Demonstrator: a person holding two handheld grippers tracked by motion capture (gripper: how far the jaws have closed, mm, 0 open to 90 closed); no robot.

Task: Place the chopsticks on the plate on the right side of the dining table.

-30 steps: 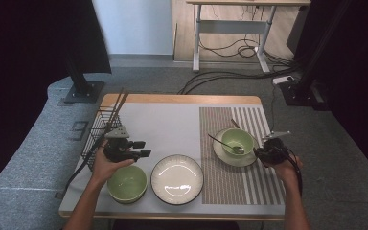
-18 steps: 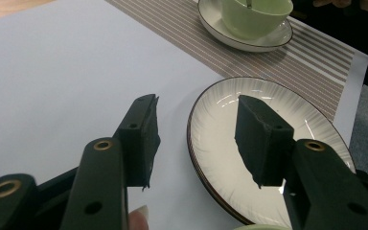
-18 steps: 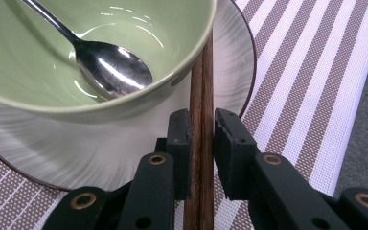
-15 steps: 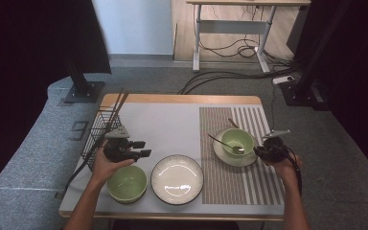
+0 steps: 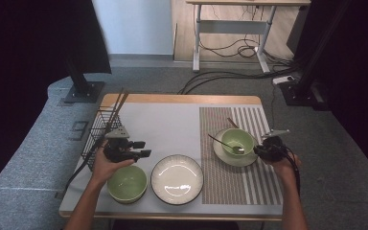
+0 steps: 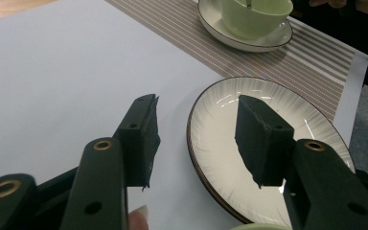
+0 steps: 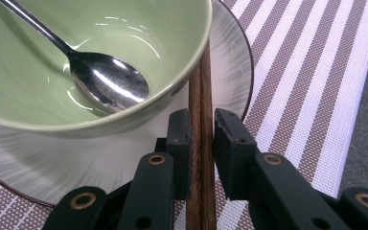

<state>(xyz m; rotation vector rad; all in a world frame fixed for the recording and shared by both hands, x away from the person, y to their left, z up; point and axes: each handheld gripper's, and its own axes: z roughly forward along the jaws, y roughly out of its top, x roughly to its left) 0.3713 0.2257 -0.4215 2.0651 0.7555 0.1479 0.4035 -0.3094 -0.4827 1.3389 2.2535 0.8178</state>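
Since nothing has shifted over the last second, my right gripper (image 7: 202,143) stays clamped on the chopsticks (image 7: 200,96) beside the bowl (image 7: 38,96); left gripper (image 6: 196,139) hangs apart, so no lift yet.

Grey carpet floor (image 5: 139,76) surrounds the wooden-edged table (image 5: 182,99). Beyond it stands a pale metal-legged desk (image 5: 230,28) over tangled black cables (image 5: 230,76), flanked by dark curtains (image 5: 24,43).

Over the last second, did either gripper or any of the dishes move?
Nothing visibly changed. The right gripper stays closed around the chopsticks beside the bowl with the spoon; the left gripper stays open above the empty plate.
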